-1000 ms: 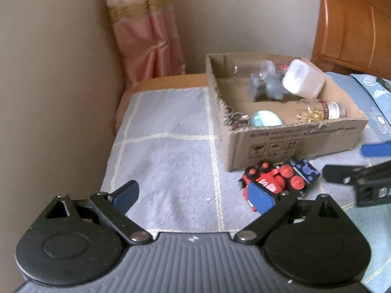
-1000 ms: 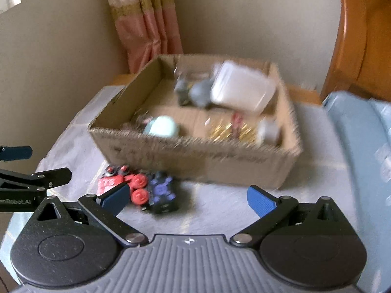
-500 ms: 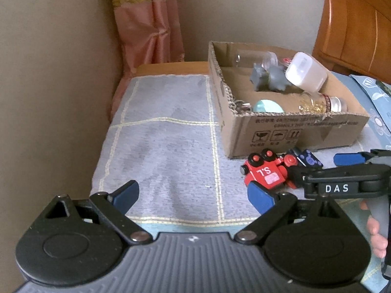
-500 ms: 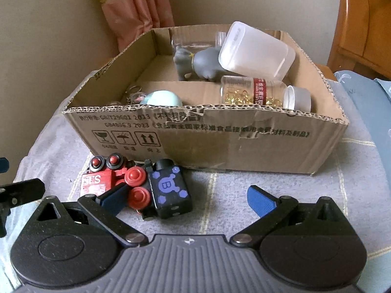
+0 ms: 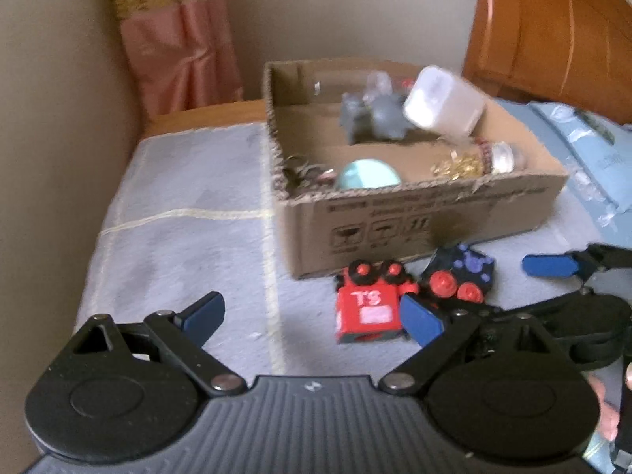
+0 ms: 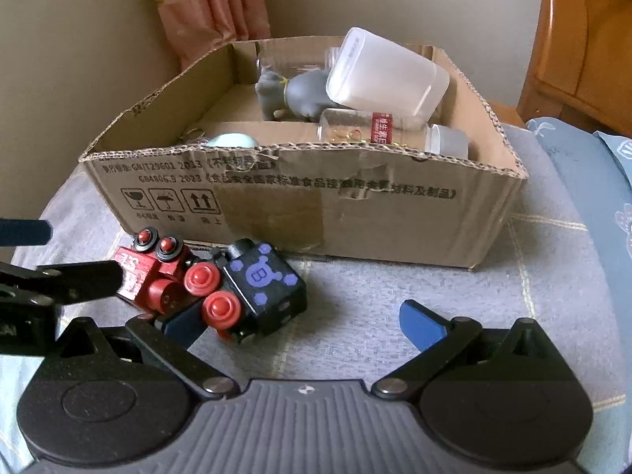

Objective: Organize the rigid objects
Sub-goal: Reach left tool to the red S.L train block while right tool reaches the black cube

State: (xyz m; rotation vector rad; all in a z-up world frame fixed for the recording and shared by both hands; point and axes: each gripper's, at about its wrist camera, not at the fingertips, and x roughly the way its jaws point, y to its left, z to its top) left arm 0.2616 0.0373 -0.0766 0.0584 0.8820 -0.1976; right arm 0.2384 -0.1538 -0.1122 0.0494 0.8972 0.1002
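Observation:
A red toy train car point(image 5: 365, 310) point(image 6: 152, 272) and a black car with purple dots and red wheels point(image 5: 460, 276) point(image 6: 258, 288) lie joined on the grey cloth in front of a cardboard box point(image 5: 395, 217) point(image 6: 395, 213). The box holds a white container point(image 6: 385, 75), a grey figurine point(image 6: 292, 94), a clear bottle point(image 6: 379, 130) and a teal ball point(image 5: 367, 173). My left gripper point(image 5: 312, 316) is open, its right finger beside the red car. My right gripper point(image 6: 304, 324) is open, its left finger against the black car's red wheels.
A wall and pink curtain point(image 5: 177, 39) stand at the back left. A wooden headboard point(image 5: 553, 23) and a blue patterned pillow point(image 6: 608, 173) lie to the right. The grey checked cloth point(image 5: 189, 217) stretches left of the box.
Both grippers have moved closer to the toy train. The right gripper's left finger has come up against the black car's wheels. Both stay open.

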